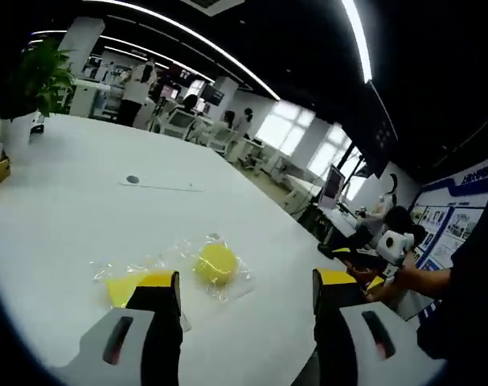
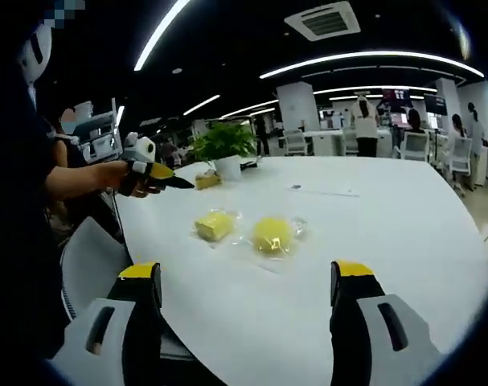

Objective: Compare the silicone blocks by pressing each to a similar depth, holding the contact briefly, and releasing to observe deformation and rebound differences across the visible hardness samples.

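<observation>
Yellow silicone: round block (image 2: 271, 233) and square block (image 2: 214, 224), bagged, centre frame on white counter (image 2: 388, 233). Left tongs (image 1: 245, 291), right tongs (image 2: 248, 283): released, empty, short of blocks. Press squarely, equal depth, brief hold.

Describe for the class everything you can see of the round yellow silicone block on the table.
The round yellow block is a domed, matte, soft-looking puck lying flat on the white table, seemingly inside a crinkled clear plastic bag. It lies close beside a square yellow block, also bagged; whether their bags touch is unclear. In the left gripper view the round block lies ahead of the left gripper, between its open jaws and nearer the left one. Neither gripper touches it, and its surface shows no dent.
</observation>
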